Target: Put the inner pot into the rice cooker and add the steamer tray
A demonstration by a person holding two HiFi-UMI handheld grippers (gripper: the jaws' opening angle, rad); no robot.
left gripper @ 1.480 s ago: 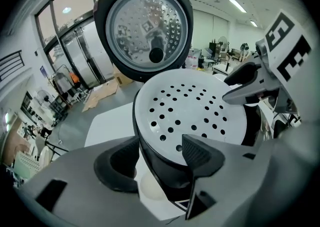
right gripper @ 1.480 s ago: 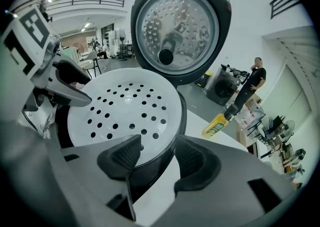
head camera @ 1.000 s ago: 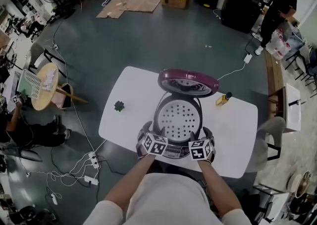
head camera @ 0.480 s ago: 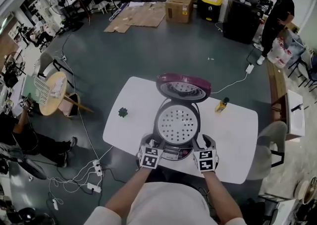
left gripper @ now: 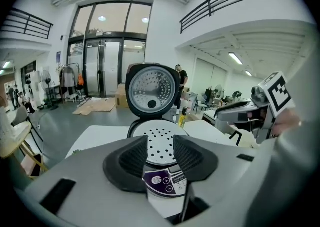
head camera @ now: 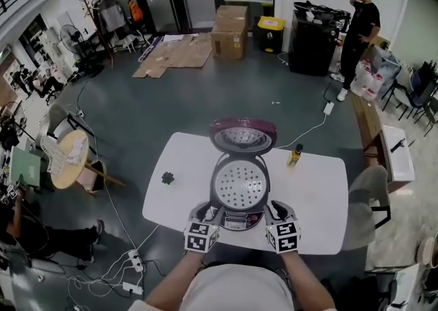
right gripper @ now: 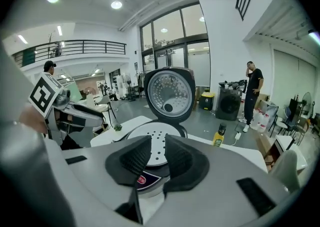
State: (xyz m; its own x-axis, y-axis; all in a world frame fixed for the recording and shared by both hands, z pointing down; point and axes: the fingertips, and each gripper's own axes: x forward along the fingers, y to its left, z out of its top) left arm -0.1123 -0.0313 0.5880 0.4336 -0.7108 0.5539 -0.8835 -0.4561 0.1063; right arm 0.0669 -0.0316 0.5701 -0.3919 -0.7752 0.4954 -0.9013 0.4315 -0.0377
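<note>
The purple and white rice cooker (head camera: 238,215) stands on the white table (head camera: 321,193) with its lid (head camera: 242,135) raised behind it. The perforated steamer tray (head camera: 239,183) lies flat in its mouth, and no inner pot shows beneath it. My left gripper (head camera: 206,212) and right gripper (head camera: 275,211) hover off the cooker's front corners, touching nothing. The left gripper view frames the tray (left gripper: 159,138) between my left gripper's (left gripper: 160,157) pads. In the right gripper view the tray (right gripper: 154,143) lies beyond my right gripper (right gripper: 157,157). Both pairs of jaws have just been closing, with a gap left and nothing in it.
A yellow bottle (head camera: 295,155) stands on the table right of the lid, and a small dark green object (head camera: 166,179) lies at the left. A grey chair (head camera: 366,196) sits at the table's right end. A person (head camera: 356,29) stands far off; cables trail on the floor at left.
Both grippers have drawn back from the cooker's flanks toward the table's near edge and risen. The tray stays in the cooker. The head view now takes in more of the room.
</note>
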